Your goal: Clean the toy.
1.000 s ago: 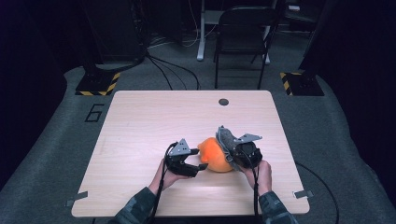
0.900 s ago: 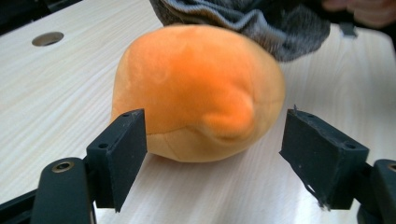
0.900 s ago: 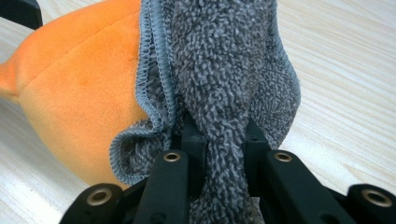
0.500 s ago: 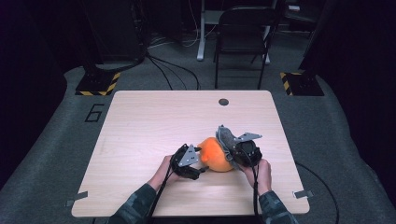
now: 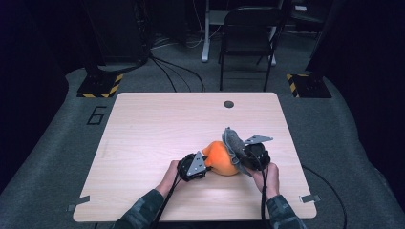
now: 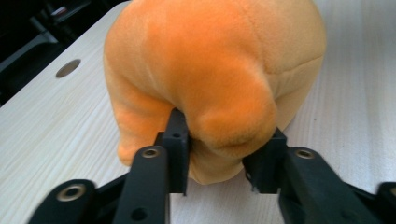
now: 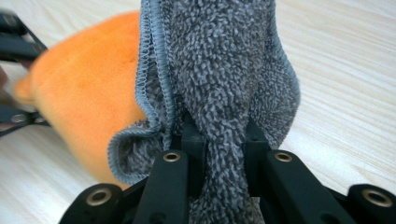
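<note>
Left gripper [image 6: 219,161] just closed, pinching orange plush toy [image 6: 210,79]; right gripper [image 7: 224,140] clenched on grey cloth [image 7: 219,70], near table [image 5: 143,124] edge.

both hand-held grippers [image 5: 210,164] — clamped

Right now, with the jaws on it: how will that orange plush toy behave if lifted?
Probably soft and squashy: the orange plush toy bulges where the left gripper, jaws just closing, pinches a lobe. Likely light for its bulk, being stuffed fabric. It may sag or swing from that grip; the fuzzy pile looks unlikely to slip.
</note>
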The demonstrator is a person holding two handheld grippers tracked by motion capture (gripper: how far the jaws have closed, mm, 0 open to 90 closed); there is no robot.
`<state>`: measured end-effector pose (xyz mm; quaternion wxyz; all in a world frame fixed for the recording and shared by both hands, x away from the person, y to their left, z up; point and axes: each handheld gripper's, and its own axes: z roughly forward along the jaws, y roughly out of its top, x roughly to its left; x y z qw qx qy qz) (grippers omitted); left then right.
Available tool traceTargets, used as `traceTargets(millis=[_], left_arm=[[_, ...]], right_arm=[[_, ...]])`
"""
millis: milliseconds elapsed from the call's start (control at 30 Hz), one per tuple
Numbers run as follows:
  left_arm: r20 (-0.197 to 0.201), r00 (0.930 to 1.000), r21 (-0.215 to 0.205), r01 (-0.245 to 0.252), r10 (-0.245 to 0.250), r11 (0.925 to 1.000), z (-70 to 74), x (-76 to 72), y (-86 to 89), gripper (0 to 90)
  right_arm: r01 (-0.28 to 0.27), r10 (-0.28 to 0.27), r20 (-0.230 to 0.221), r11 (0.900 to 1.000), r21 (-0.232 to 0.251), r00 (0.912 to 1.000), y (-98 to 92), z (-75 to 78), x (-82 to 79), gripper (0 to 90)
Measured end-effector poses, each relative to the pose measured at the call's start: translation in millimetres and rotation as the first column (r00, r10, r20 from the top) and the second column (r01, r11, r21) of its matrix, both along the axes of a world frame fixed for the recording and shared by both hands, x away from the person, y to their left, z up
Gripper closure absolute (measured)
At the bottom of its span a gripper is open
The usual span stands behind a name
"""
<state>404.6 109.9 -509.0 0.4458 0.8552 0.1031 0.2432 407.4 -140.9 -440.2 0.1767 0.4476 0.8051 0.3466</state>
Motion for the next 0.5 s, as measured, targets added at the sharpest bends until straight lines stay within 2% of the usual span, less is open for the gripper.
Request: traceTargets(millis=[33, 133, 200, 267, 400, 500], left_arm=[[0.001, 0.9999, -0.003, -0.01, 0.01, 0.9999, -0.1, -0.7, -0.2, 67.6], [0.003, 0.9998, -0.014, -0.021, 0.021, 0.9997, -0.9, -1.4, 1.7, 71.7], [0.001, 0.9997, -0.023, -0.023, 0.023, 0.9995, -2.2, -1.7, 3.4, 73.8], [0.008, 0.9997, -0.034, -0.023, 0.023, 0.9992, -3.6, -2.3, 3.1, 75.1], [0.01, 0.9999, -0.068, -0.012, 0.013, 0.9976, -4.1, -2.2, 4.9, 76.6], [0.009, 0.9999, -0.099, -0.013, 0.014, 0.995, -2.2, -2.3, 7.3, 78.1]], right_arm=[[0.003, -0.003, 0.0, 1.0, 0.019, 1.0, -4.7, 2.4, 0.3, 77.0], [0.066, -0.065, -0.006, 0.997, 0.041, 0.9978, -25.6, 8.2, -1.6, 77.0], [0.122, -0.122, -0.003, 0.992, 0.019, 0.9925, -40.5, 7.2, -2.5, 77.0], [0.165, -0.165, -0.026, 0.986, 0.011, 0.986, -52.0, 2.3, -1.0, 76.9], [0.2, -0.201, -0.05, 0.98, -0.012, 0.9784, -59.9, -8.7, 5.2, 76.8], [0.196, -0.197, -0.042, 0.98, -0.024, 0.9796, -59.7, -10.8, 6.7, 76.6]])
